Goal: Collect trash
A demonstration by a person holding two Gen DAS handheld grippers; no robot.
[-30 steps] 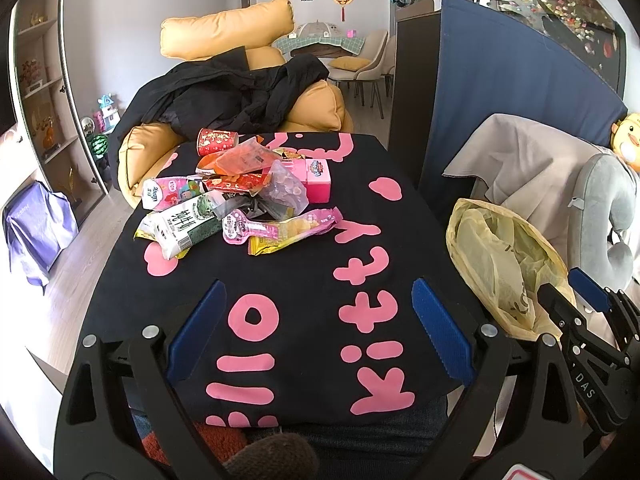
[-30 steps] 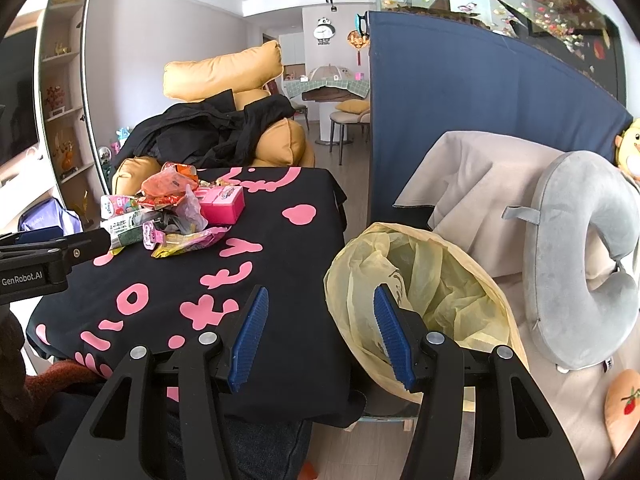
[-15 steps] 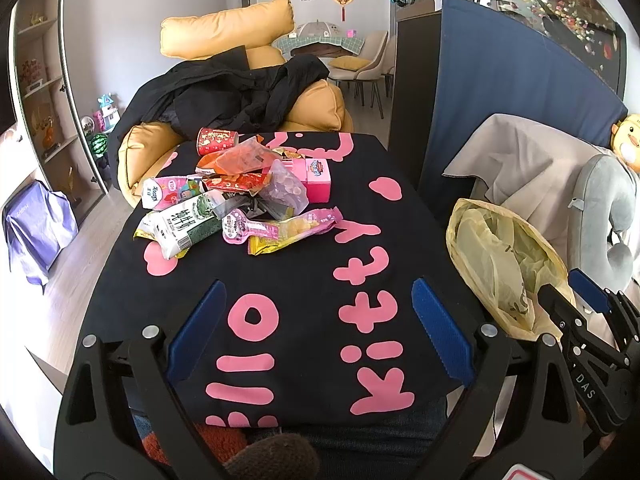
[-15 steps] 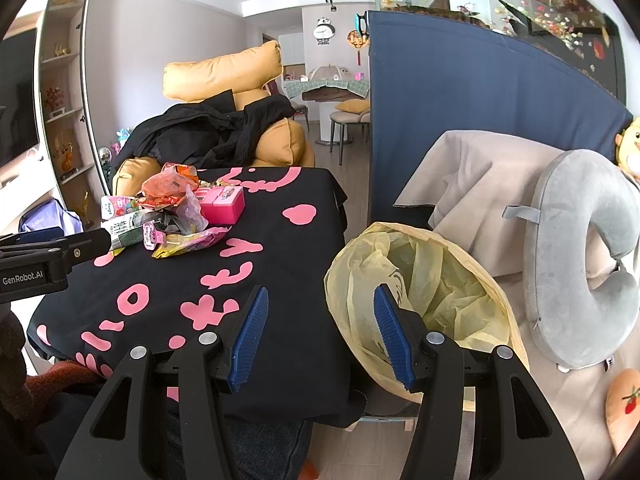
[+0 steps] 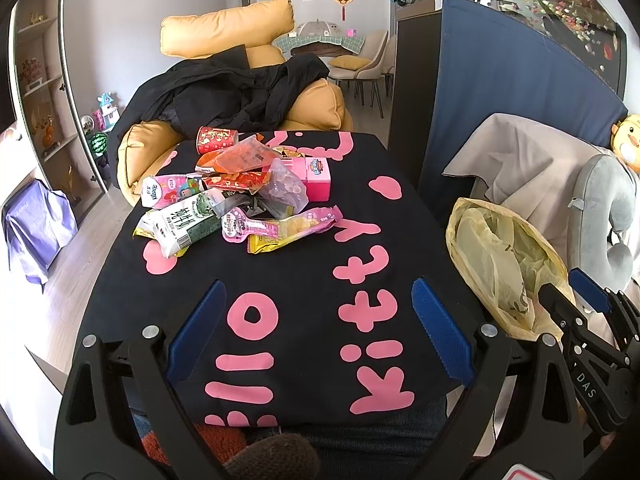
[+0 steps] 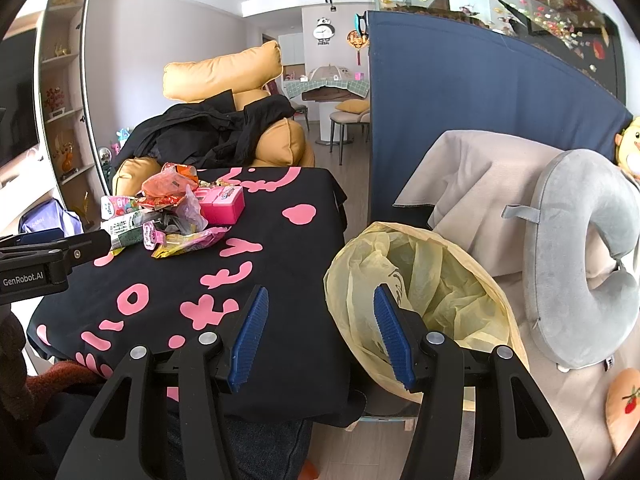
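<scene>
Wrappers (image 5: 240, 196) overlap in pile, lower ones hidden. Left gripper (image 5: 316, 332) wide, right gripper (image 6: 320, 336) wide, both empty. Yellow bag (image 6: 436, 280) beside surface (image 5: 304, 280).

Both views are bright with soft, even daylight, and shadows stay faint. Glare washes out the floor (image 5: 24, 364) at the left edge of the left wrist view. Focus is sharp throughout. Fisheye distortion bends straight lines toward the black, vignetted corners.
</scene>
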